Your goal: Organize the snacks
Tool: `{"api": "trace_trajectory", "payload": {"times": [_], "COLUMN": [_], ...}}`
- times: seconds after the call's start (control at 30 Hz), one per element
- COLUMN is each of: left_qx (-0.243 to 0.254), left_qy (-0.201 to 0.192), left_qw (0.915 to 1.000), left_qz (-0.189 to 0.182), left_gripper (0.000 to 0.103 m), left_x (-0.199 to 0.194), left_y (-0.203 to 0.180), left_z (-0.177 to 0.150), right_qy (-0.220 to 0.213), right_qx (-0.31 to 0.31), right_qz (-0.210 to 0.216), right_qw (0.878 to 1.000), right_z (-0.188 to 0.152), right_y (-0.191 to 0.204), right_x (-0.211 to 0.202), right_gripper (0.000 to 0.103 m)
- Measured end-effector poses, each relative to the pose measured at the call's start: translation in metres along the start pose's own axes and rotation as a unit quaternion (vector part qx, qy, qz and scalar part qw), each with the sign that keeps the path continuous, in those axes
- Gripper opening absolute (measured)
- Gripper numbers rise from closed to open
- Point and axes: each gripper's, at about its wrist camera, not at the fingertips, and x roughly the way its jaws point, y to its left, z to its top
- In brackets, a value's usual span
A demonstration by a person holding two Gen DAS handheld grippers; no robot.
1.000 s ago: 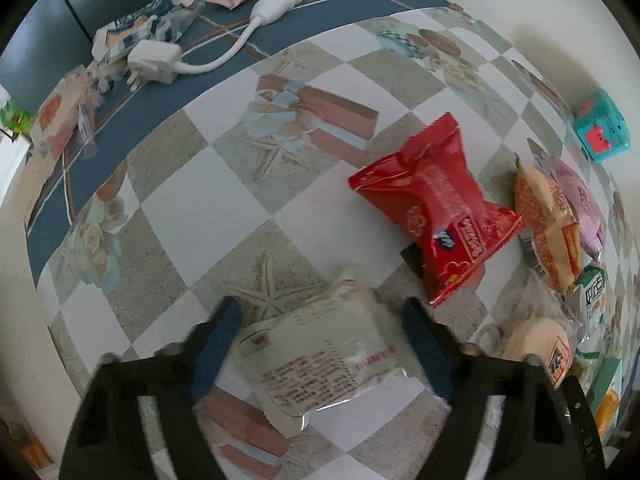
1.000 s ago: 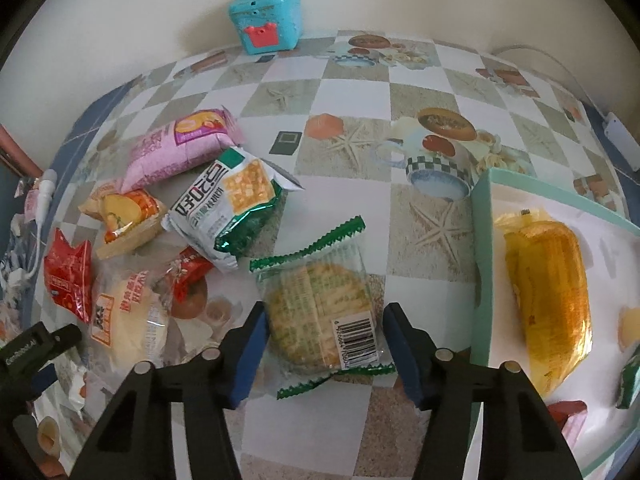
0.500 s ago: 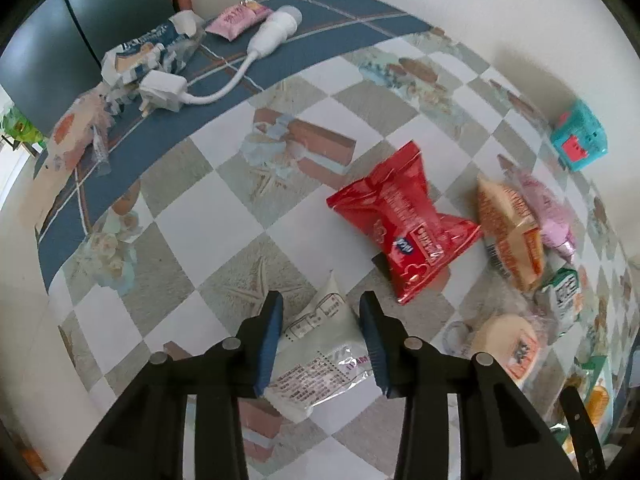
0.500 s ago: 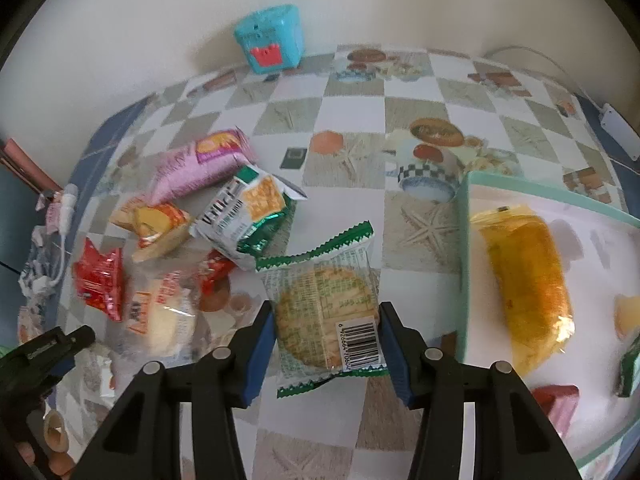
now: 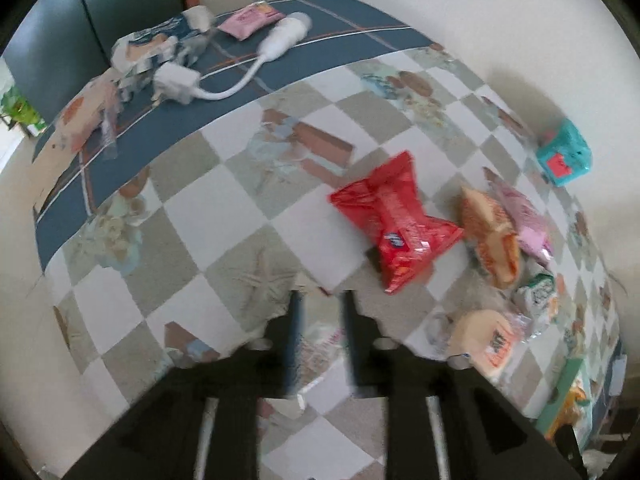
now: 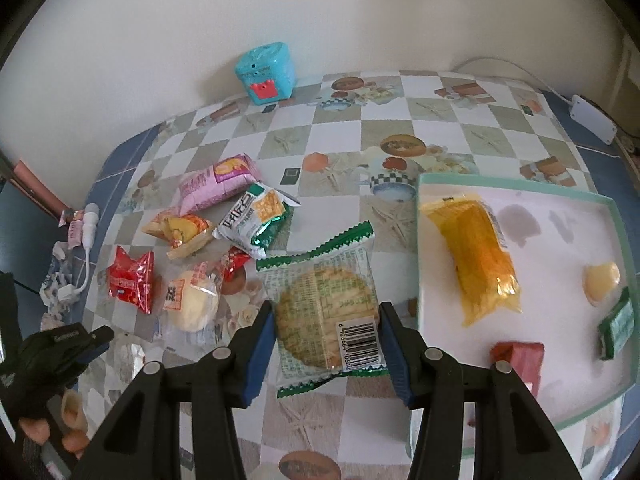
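My left gripper pinches a white clear-wrapped packet above the checkered table; its jaws are opening slightly with the packet still between them, and the view is blurred. A round cracker in a green-edged clear wrapper hangs lifted off the table, with my right gripper shut on it. Just to its right is the teal-rimmed white tray, which holds a long yellow packet and small sweets. Loose snacks lie to the left: a red packet, an orange packet, a pink packet, a green-white packet and a wrapped bun.
A teal toy box stands by the wall at the back. A white plug with its cable and crumpled wrappers lie on the blue border of the tablecloth. A white adapter sits at the far right corner.
My left gripper has shut on the white packet and lifted it off the table. My right gripper has risen with the cracker packet, and the tray now shows more fully.
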Motion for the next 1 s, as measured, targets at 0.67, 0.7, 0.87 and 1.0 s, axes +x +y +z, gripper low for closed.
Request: {"api": "trace_trajectory", "payload": {"times": [0.67,0.7,0.87,1.0], "left_qx": [0.118,0.124,0.16,0.18], "left_qy": [0.044,0.045,0.055,0.058], "left_qw": [0.9913,0.9903,0.985,0.9805], "left_qz": [0.04,0.042,0.037,0.056], "left_gripper": [0.072,0.072,0.072,0.072], "left_x": [0.033,0.033,0.034,0.041], "left_y": [-0.026,-0.029,-0.041,-0.047], "left_z": [-0.012,-0.014,-0.021,-0.025], "right_qy": [0.045,0.045,0.047,0.047], "right_qx": [0.007,0.006,0.006,0.007], "right_qz": [0.001,0.001,0.0,0.0], "right_qw": [0.999,0.999,0.999,0.999], "right_z": [-0.001,-0.001,-0.001,-0.001], "right_y": [-0.003,-0.002,-0.003,-0.004], "right_x": [0.033,0.033,0.034,0.033], "right_gripper": [0.053,0.053,0.053,0.053]}}
